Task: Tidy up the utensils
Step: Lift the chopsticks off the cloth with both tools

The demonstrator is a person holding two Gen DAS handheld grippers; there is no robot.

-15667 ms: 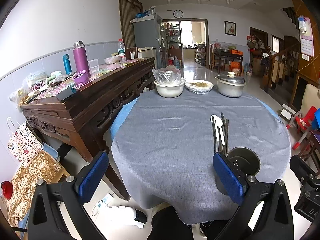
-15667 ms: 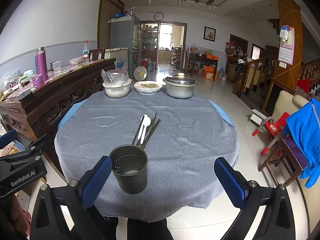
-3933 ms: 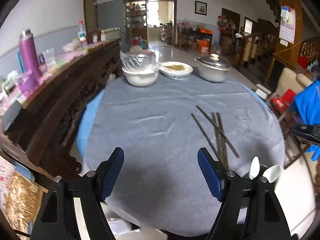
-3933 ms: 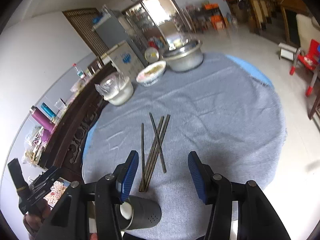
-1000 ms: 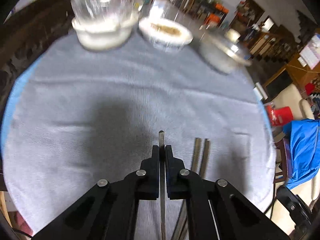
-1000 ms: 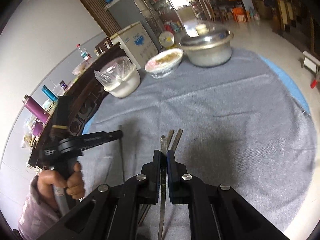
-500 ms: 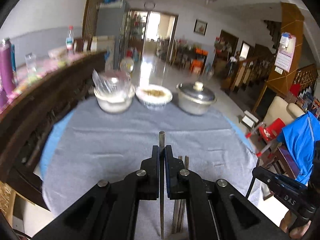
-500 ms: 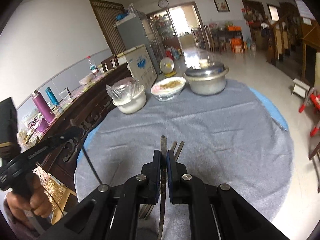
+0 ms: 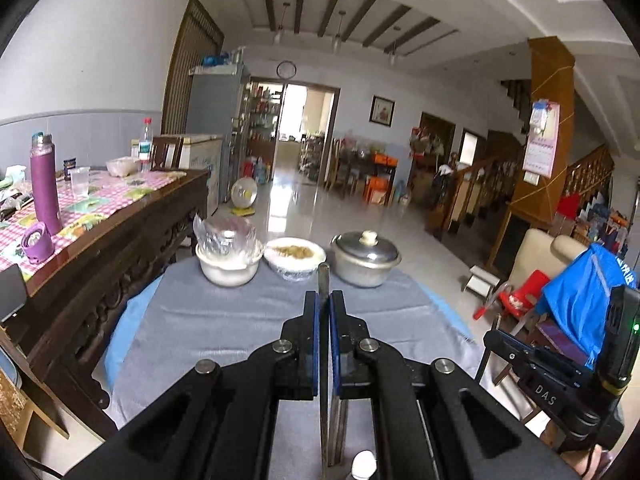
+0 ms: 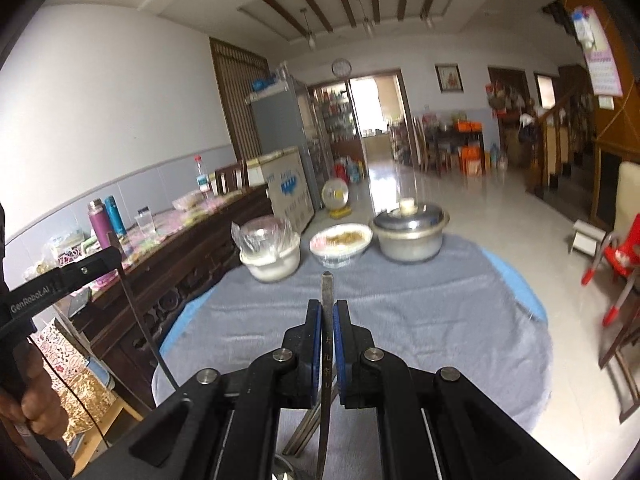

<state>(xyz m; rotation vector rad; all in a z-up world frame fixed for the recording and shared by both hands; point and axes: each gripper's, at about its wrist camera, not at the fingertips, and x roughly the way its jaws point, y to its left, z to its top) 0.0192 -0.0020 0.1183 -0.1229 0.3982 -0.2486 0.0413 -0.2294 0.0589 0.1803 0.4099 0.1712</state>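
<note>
My left gripper (image 9: 322,300) is shut on a dark chopstick (image 9: 323,276) and holds it upright above the grey-clothed round table (image 9: 224,320). My right gripper (image 10: 327,308) is shut on another dark chopstick (image 10: 327,284), also lifted off the table. The left gripper with its hanging chopstick (image 10: 136,312) shows at the left of the right wrist view. More chopsticks (image 10: 308,428) lie on the cloth below the right gripper. A white spoon tip (image 9: 363,462) shows at the bottom of the left wrist view. The utensil holder is mostly hidden.
At the table's far edge stand a white bowl under plastic (image 9: 228,264), a dish of food (image 9: 295,256) and a lidded metal pot (image 9: 366,258). A dark wooden sideboard (image 9: 100,240) with a purple flask (image 9: 45,188) runs along the left. A red chair (image 10: 616,264) stands right.
Both grippers have risen and tilted up with their chopsticks held. The views now look level across the room instead of down at the cloth.
</note>
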